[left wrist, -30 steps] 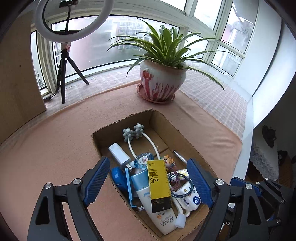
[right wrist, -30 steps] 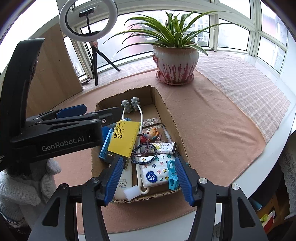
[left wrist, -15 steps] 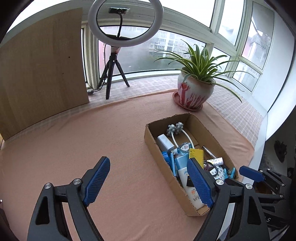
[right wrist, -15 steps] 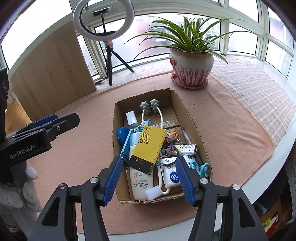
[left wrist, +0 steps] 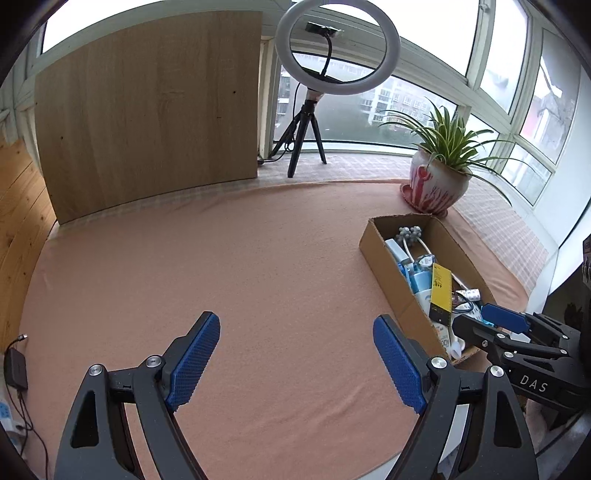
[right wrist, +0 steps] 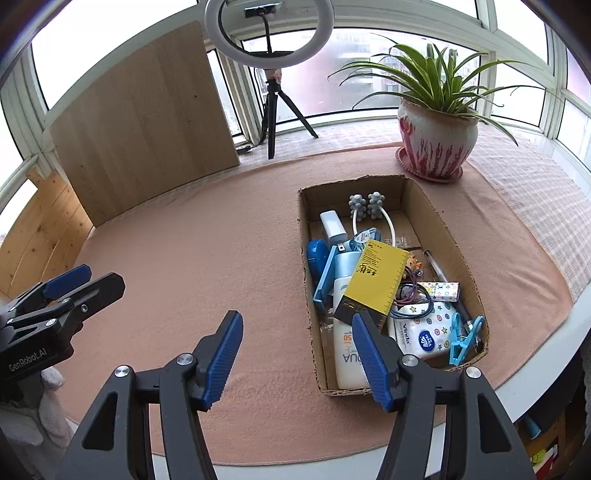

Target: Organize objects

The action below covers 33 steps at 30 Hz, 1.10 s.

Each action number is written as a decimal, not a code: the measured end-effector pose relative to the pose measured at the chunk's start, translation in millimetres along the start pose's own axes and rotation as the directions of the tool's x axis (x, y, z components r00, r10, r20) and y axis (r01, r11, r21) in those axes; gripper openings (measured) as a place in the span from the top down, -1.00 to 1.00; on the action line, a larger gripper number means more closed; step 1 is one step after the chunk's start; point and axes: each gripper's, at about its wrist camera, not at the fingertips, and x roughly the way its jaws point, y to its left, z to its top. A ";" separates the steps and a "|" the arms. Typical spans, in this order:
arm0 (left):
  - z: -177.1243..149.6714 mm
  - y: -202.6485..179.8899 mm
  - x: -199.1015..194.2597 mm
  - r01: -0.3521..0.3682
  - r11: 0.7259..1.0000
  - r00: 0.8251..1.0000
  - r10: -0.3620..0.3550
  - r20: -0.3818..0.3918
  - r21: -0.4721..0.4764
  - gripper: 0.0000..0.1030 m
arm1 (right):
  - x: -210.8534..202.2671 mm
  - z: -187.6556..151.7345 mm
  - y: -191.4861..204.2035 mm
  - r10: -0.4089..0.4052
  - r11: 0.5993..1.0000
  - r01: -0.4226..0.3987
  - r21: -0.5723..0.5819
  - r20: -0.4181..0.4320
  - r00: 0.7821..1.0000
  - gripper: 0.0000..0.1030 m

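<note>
two grippers hang over the pink cloth with nothing in them. the left gripper has its fingers wide apart above bare cloth, well away from the box. the right gripper has its fingers apart too (one tip is just over the box's near corner). the box is full: a yellow pack, a white tube, a blue clip.

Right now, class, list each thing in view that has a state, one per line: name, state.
Left hand-held gripper: open, empty.
Right hand-held gripper: open, empty.
Cardboard box: open-topped, full of items.
Yellow box: lying tilted on top.
Ring light: unlit.
Potted plant: upright.
</note>
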 end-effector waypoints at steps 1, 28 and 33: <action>-3.3 6.1 -4.8 -0.009 1.000 1.000 0.009 0.003 -0.010 -0.70 | 0.4 -1.2 6.2 0.007 1.000 -0.007 -0.009 0.000 1.000 -0.12; -40.3 78.8 -51.3 -0.201 0.972 0.978 0.206 0.032 -0.123 -0.71 | -5.2 -17.1 98.4 0.019 0.987 -0.001 -0.159 0.106 0.994 -0.37; -38.8 82.1 -50.1 -0.212 0.969 0.975 0.218 0.032 -0.128 -0.71 | -4.8 -16.7 106.9 0.025 0.984 -0.005 -0.180 0.114 0.993 -0.37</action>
